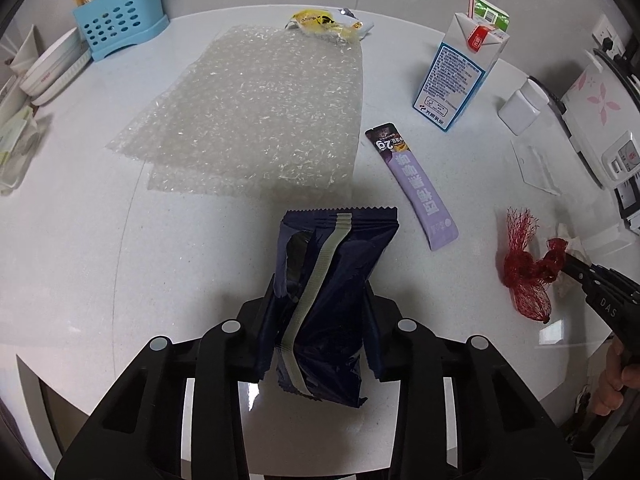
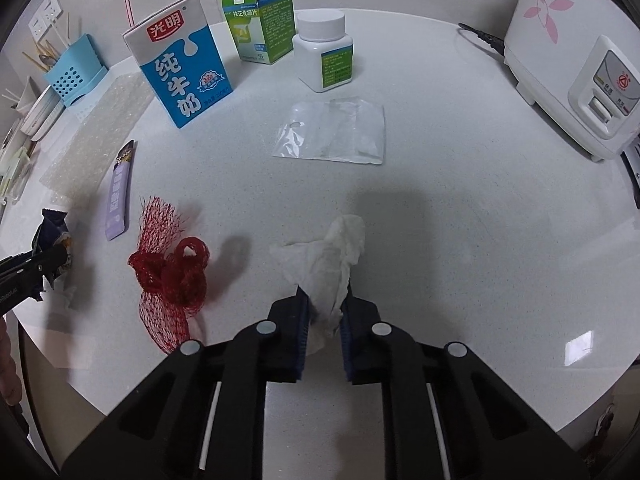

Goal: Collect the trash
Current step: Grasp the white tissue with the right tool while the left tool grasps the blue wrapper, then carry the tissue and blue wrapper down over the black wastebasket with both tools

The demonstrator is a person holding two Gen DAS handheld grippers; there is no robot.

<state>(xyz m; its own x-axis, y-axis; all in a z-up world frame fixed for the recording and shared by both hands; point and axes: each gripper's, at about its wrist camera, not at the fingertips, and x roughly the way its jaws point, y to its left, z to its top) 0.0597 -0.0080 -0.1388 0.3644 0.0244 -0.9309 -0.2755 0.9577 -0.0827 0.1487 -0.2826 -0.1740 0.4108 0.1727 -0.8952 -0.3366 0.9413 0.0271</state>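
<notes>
Left gripper (image 1: 320, 312): my jaws clamped on wrapper (image 1: 328, 300) | Right gripper (image 2: 324, 320): jaws pinching tissue (image 2: 332, 256) | red net (image 2: 172, 268) on desk (image 2: 440, 220) between them

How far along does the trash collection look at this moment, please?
Nothing visibly binned yet. Left hand-held gripper clamps a dark blue foil wrapper; right hand-held gripper pinches a crumpled white tissue. Red mesh net, purple sachet and bubble wrap sheet remain.

Crumpled dark-blue foil wrapper (image 1: 324, 300) pinched upright; crumpled white tissue (image 2: 332, 264) pinched; red mesh net (image 2: 172, 272) lying bunched between them.
</notes>
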